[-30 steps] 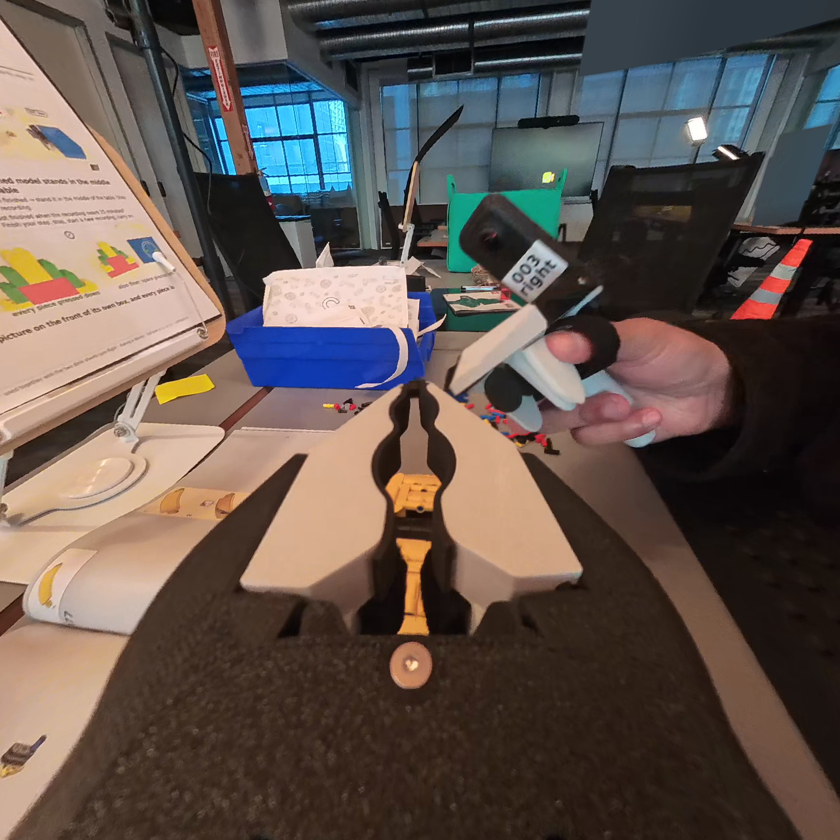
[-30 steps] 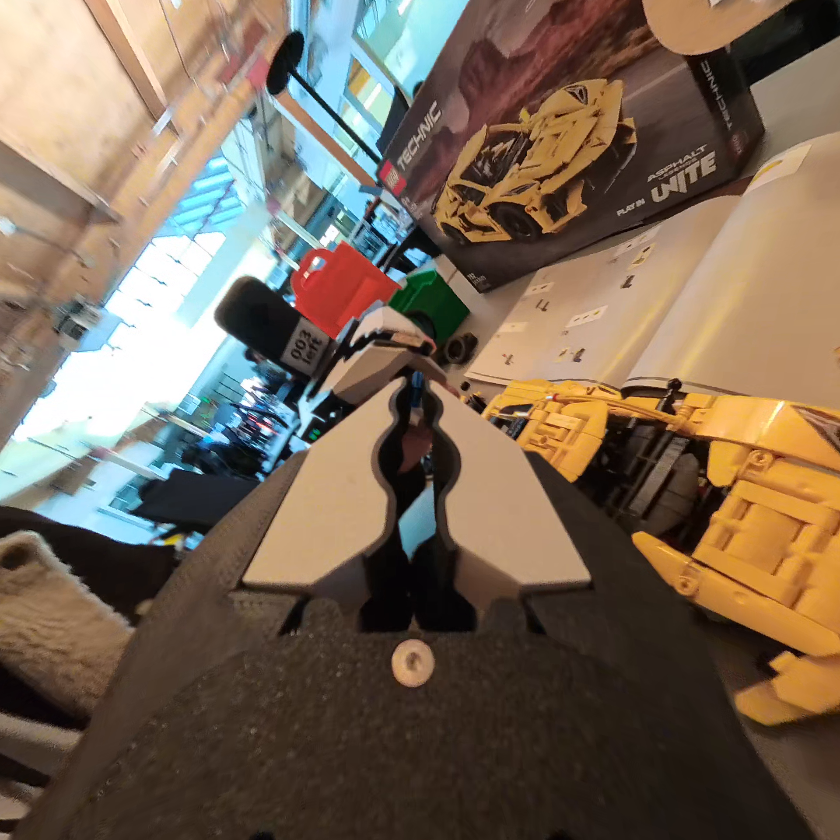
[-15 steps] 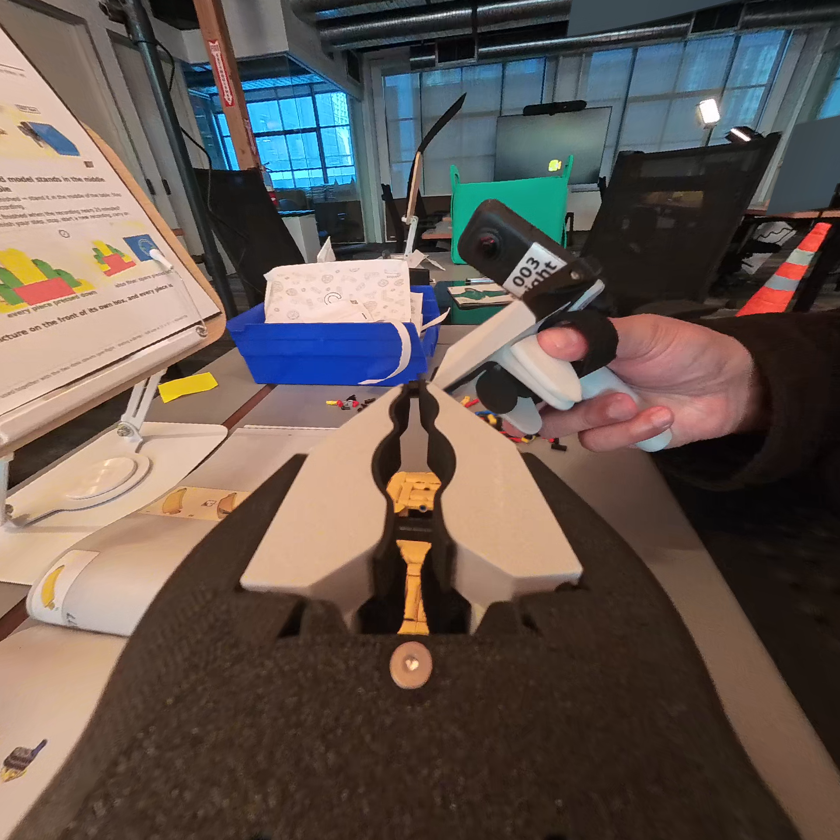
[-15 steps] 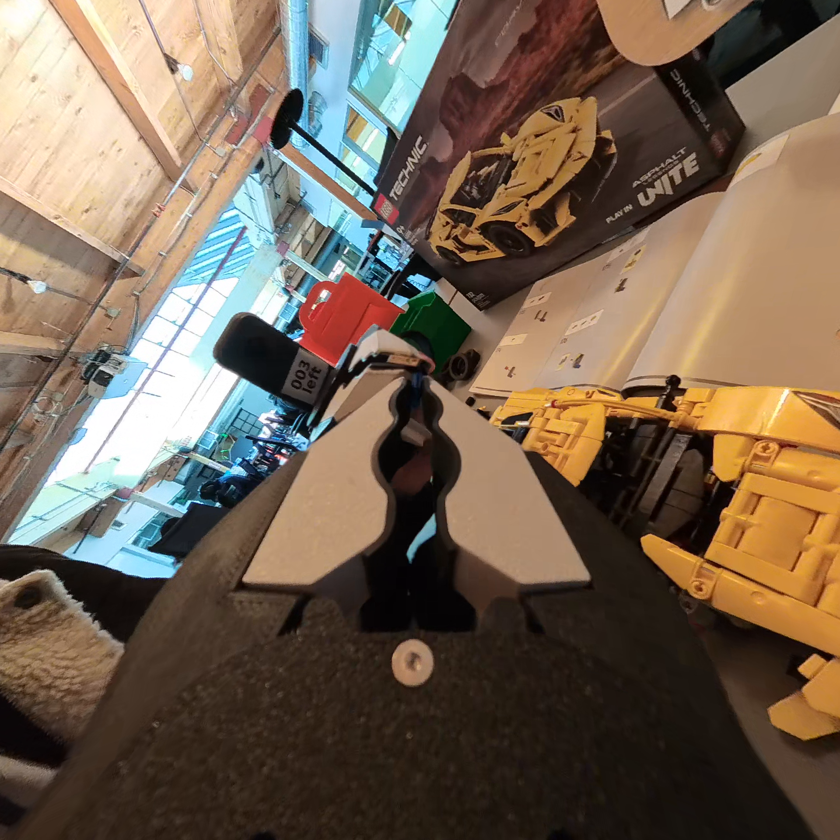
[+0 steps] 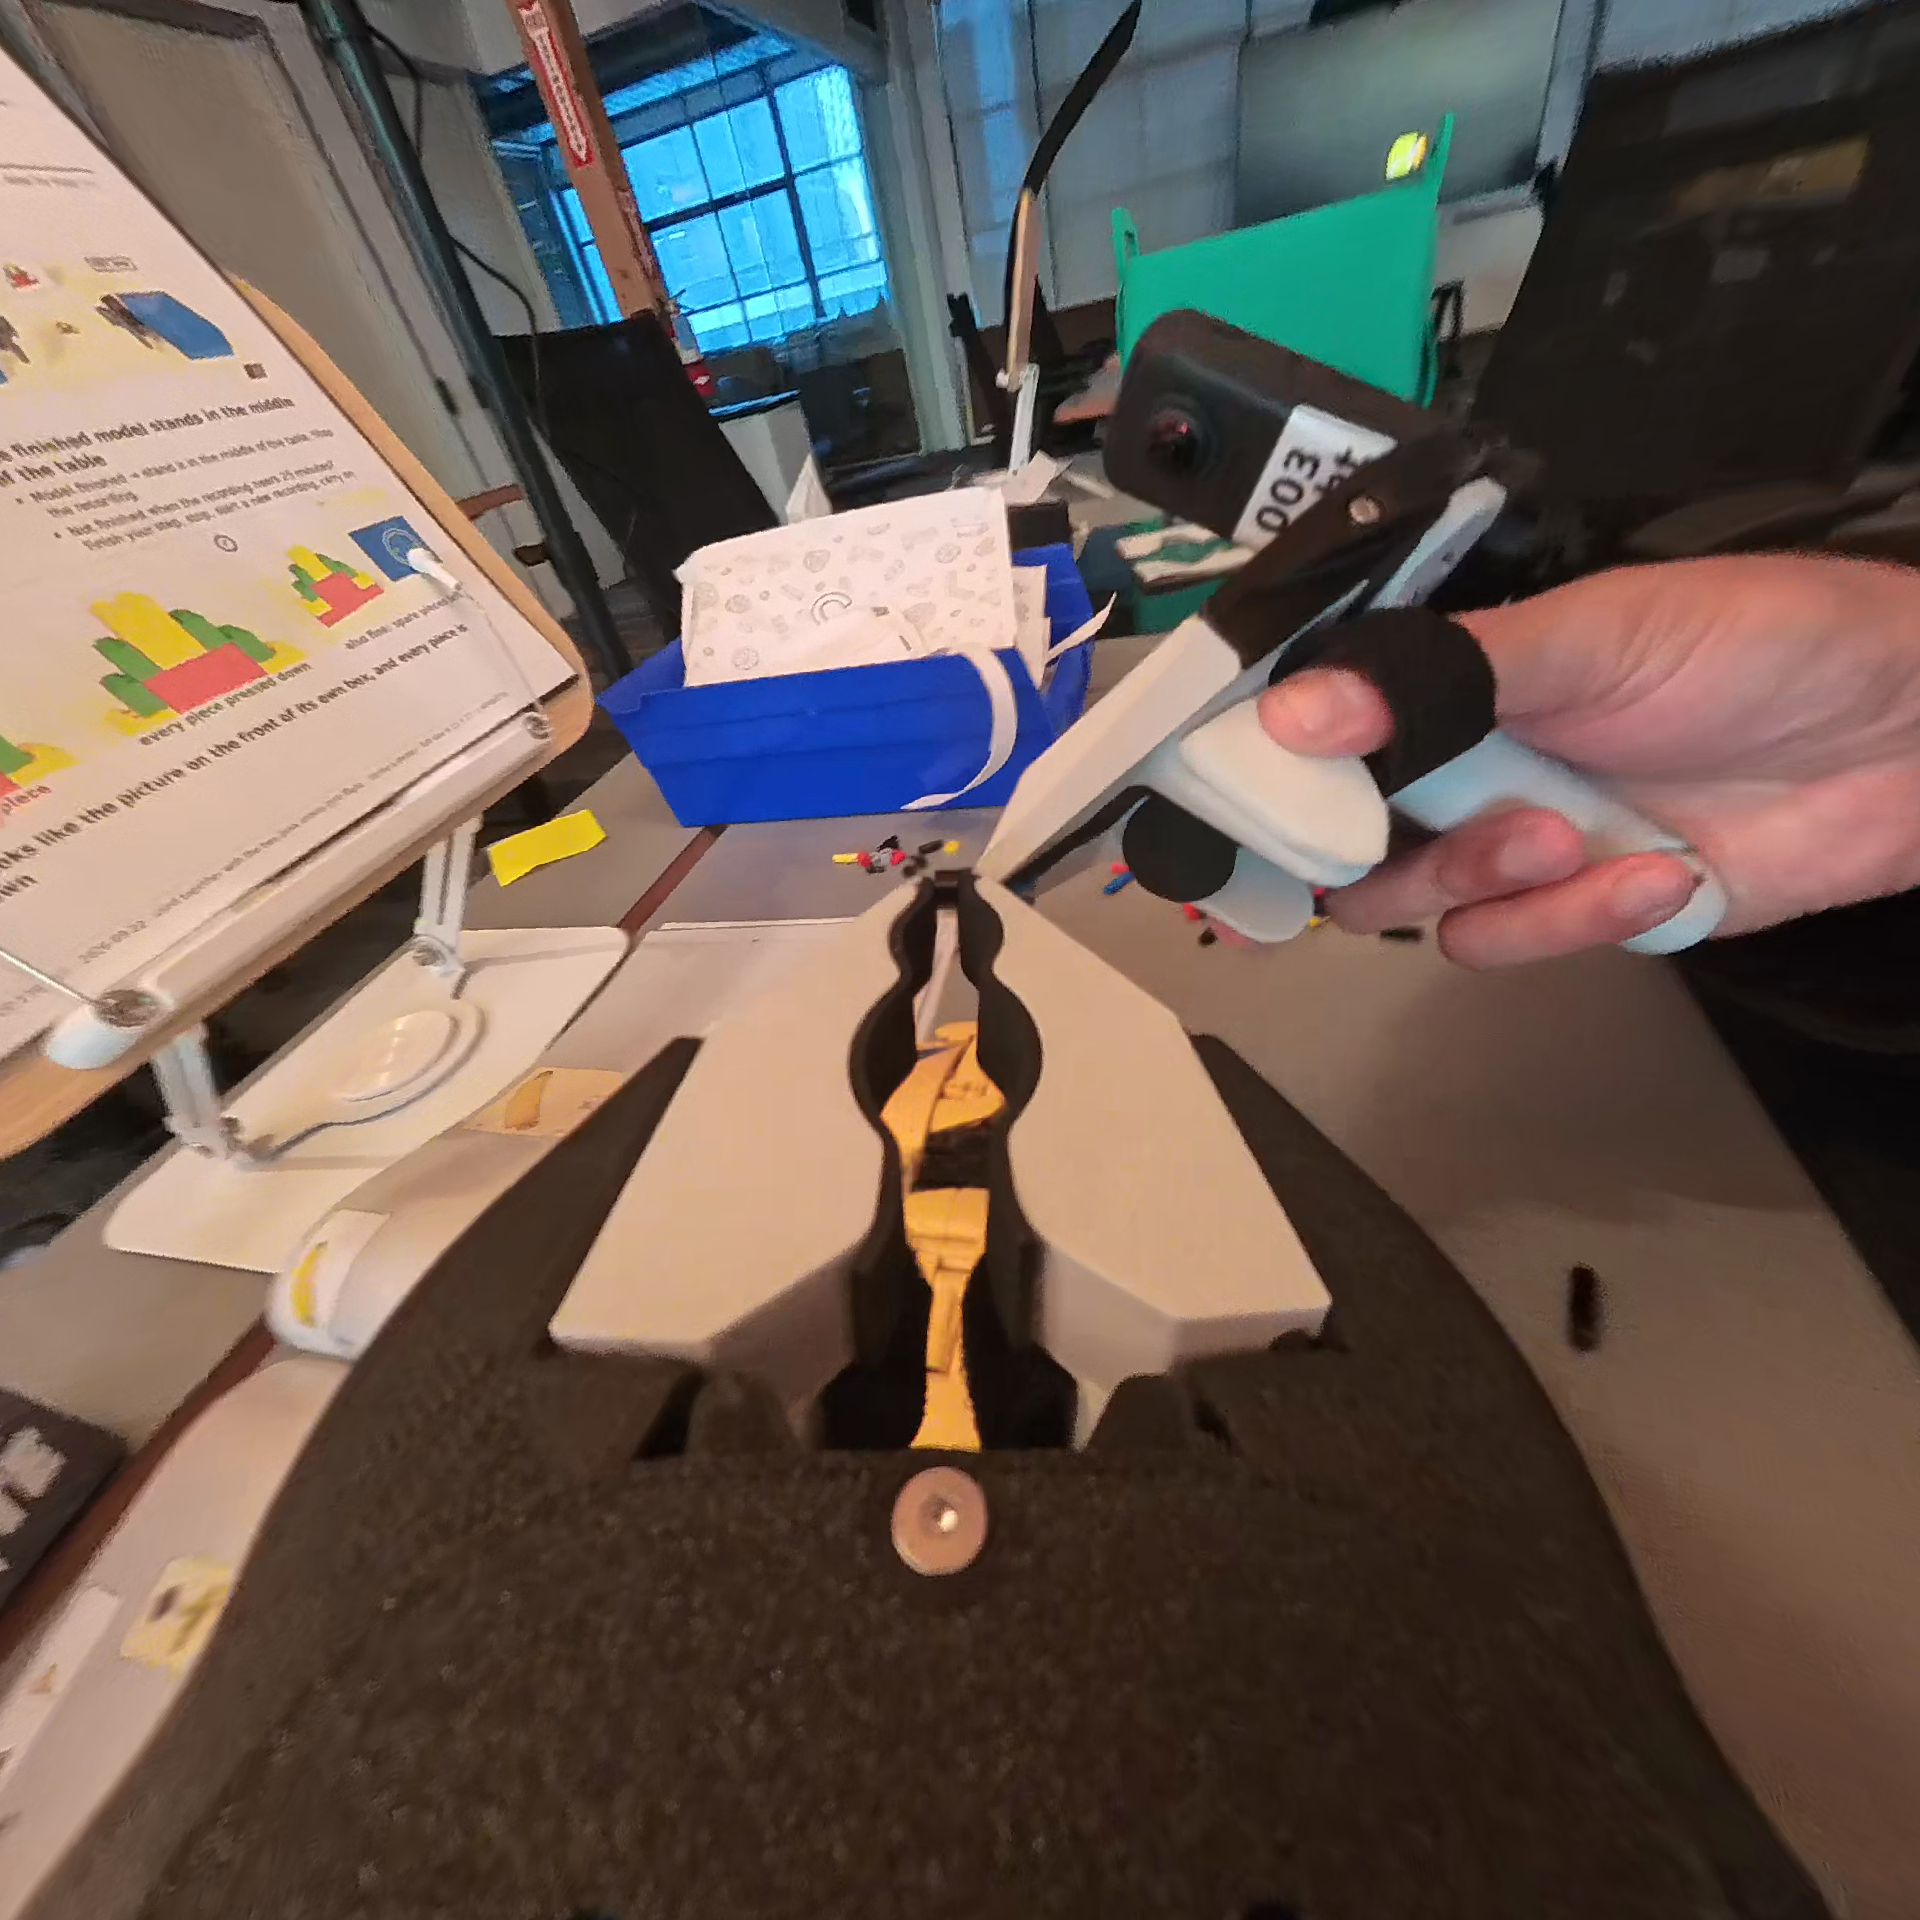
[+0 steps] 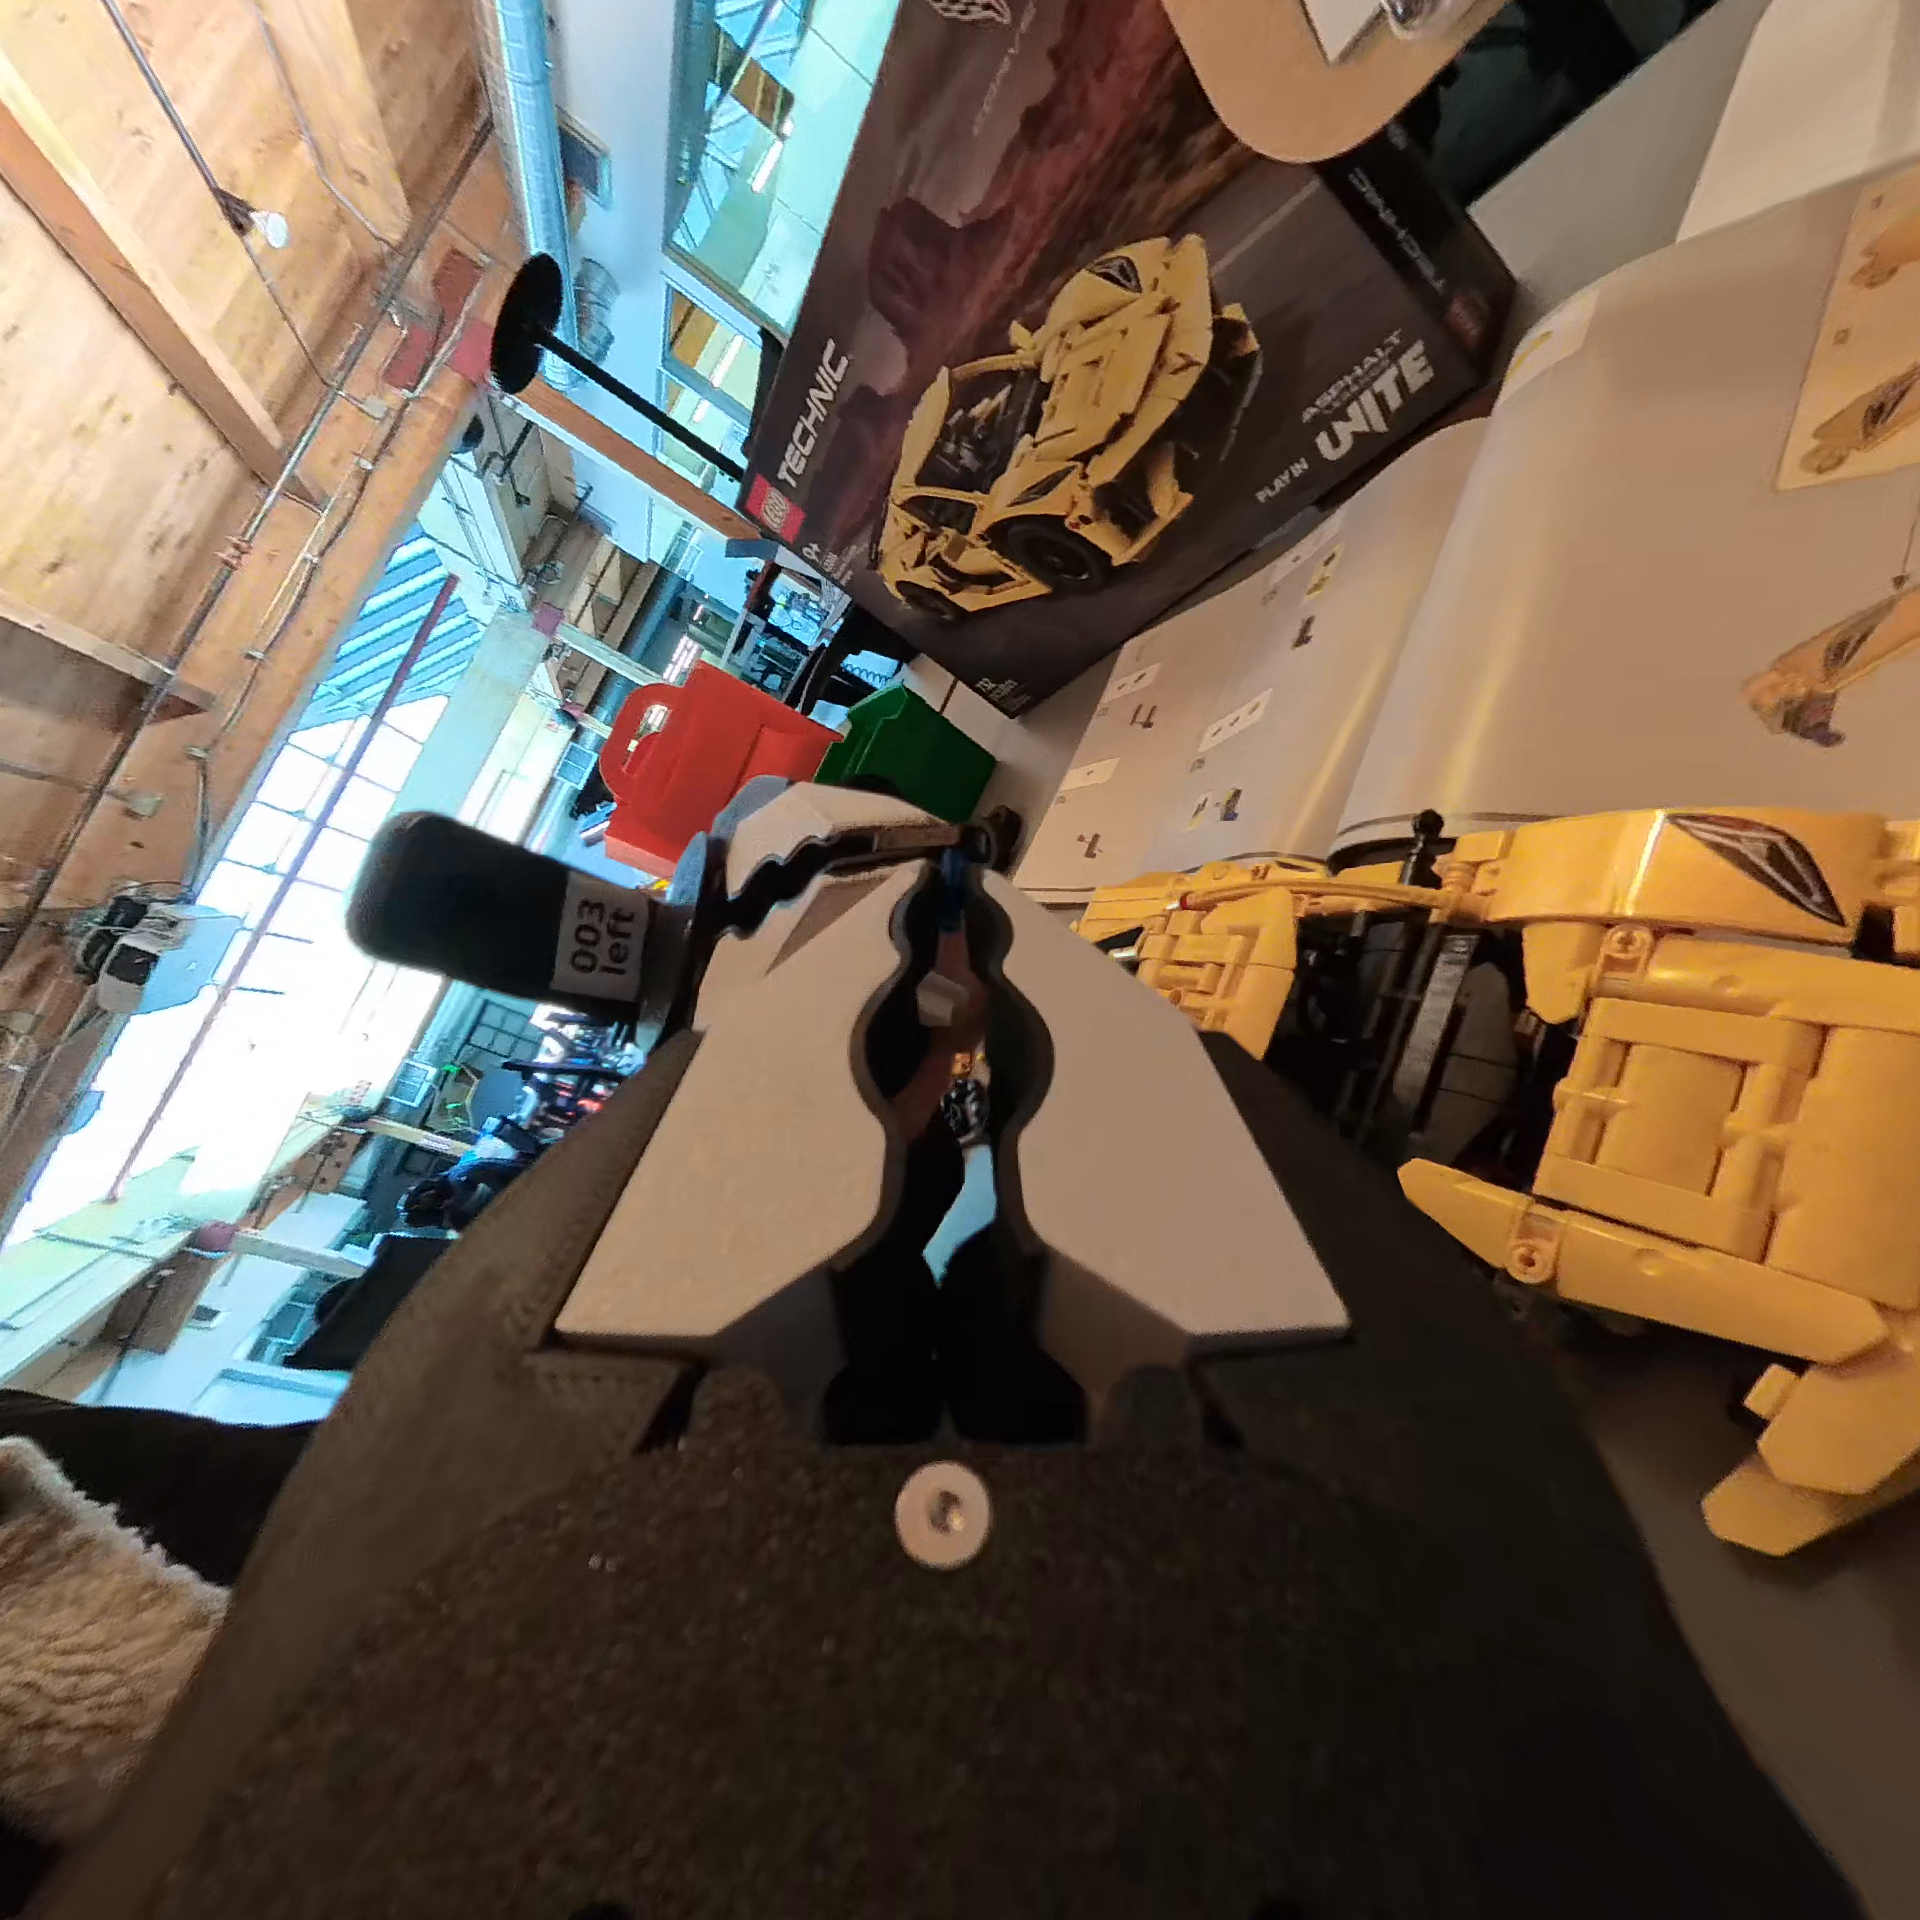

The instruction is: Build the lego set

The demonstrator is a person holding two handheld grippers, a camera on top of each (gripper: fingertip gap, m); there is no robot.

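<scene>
Closed the gap over the last second: brought the right tongs [image 6: 951,883] in from well apart to tip against tip with the left tongs [image 5: 943,899], up above the bench [image 5: 1403,1091]. Pinched nearly shut on both sides: on a small blue piece [image 6: 951,871] at the very tips of the right tongs, and apparently on a small black piece [image 5: 943,881] in the left, too tiny to name. Probably means joining the two bits in mid-air before fitting them to the yellow car model [image 6: 1683,1091], lying on the bench just beside the right tongs and under the left ones, largely built already. By count: two tongs, one hand [image 5: 1683,748] in view, one car model, one set box [image 6: 1091,364] behind it, one open instruction booklet [image 6: 1558,623], one blue bin [image 5: 831,738] of paper bags, one tilted stand with a printed sheet [image 5: 208,540]. Beyond the tips, scattered loose pieces, too small to count.
</scene>
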